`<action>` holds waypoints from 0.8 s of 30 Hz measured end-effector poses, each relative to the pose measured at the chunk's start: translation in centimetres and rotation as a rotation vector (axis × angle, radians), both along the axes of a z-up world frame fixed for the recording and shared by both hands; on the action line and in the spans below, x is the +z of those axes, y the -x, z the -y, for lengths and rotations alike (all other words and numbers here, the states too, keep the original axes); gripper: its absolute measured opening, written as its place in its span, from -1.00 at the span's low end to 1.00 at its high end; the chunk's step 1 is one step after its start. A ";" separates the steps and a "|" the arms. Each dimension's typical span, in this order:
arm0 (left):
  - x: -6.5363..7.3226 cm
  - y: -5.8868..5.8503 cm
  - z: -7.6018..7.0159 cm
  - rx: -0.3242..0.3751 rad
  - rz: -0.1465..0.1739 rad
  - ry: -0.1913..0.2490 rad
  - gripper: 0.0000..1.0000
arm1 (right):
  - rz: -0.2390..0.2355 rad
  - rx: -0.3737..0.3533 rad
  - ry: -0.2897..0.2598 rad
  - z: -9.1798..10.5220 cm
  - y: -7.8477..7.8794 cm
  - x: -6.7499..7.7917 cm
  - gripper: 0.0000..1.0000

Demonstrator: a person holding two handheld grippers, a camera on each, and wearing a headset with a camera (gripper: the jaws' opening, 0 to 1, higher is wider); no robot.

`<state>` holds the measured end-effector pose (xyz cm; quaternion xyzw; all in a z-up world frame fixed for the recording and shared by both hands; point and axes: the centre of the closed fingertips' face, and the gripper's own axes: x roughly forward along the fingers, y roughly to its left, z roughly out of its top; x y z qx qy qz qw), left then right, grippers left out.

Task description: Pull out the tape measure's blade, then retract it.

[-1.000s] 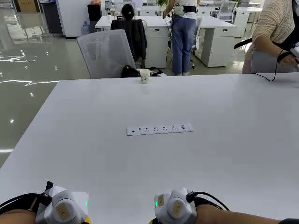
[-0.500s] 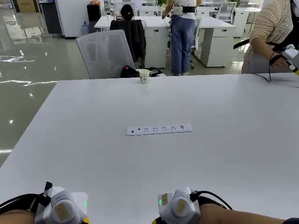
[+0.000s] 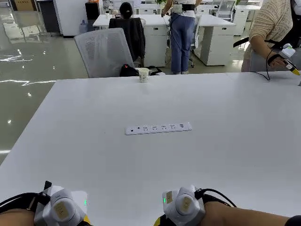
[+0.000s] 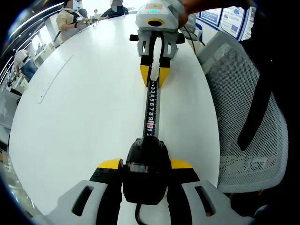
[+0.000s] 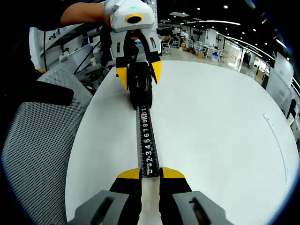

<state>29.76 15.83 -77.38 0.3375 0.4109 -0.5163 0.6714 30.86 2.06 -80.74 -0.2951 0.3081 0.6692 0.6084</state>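
My left gripper point(image 4: 145, 165) is shut on the black tape measure case point(image 4: 145, 157), low over the white table point(image 3: 141, 160) near its front edge. The black numbered blade point(image 4: 151, 110) runs straight out from the case to my right gripper point(image 4: 153, 77). In the right gripper view, my right gripper point(image 5: 151, 174) is shut on the blade's tip, and the blade point(image 5: 144, 140) leads back to the case point(image 5: 139, 89) in my left gripper point(image 5: 139, 70). In the head view, the backs of the left gripper point(image 3: 60, 209) and right gripper point(image 3: 183, 206) sit at the bottom edge.
A white power strip point(image 3: 158, 128) lies mid-table and a paper cup point(image 3: 143, 75) stands at the far edge. A grey mesh chair point(image 3: 106, 52) is behind the table. A person point(image 3: 275, 33) works with a gripper at the far right. Another mesh chair point(image 4: 243, 117) is beside the near edge.
My right gripper has edged slightly to the right, away from the left one. The person at the far right has moved their hand-held gripper. The view tipped down a little.
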 end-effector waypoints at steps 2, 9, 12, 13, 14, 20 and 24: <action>0.0 0.0 0.0 0.000 0.000 0.000 -0.38 | -0.001 -0.003 0.001 0.1 0.0 0.0 -0.80; 0.0 0.0 0.0 0.001 0.001 0.000 -0.38 | -0.002 -0.005 0.004 0.5 -0.1 0.1 -0.80; 0.0 0.0 -0.1 0.001 0.002 0.000 -0.38 | -0.002 -0.007 0.006 0.7 -0.2 0.0 -0.80; 0.0 0.0 -0.1 0.001 0.002 0.000 -0.38 | -0.003 -0.008 0.006 0.7 -0.2 0.0 -0.80; 0.0 0.0 -0.1 0.001 0.001 0.000 -0.38 | -0.003 -0.009 0.007 0.8 -0.2 0.0 -0.80; 0.0 0.0 -0.1 0.002 0.001 -0.001 -0.38 | -0.004 -0.013 0.006 1.1 -0.2 0.0 -0.80; -0.1 0.0 -0.1 0.001 0.001 -0.003 -0.38 | -0.003 -0.012 0.007 1.3 -0.2 0.0 -0.80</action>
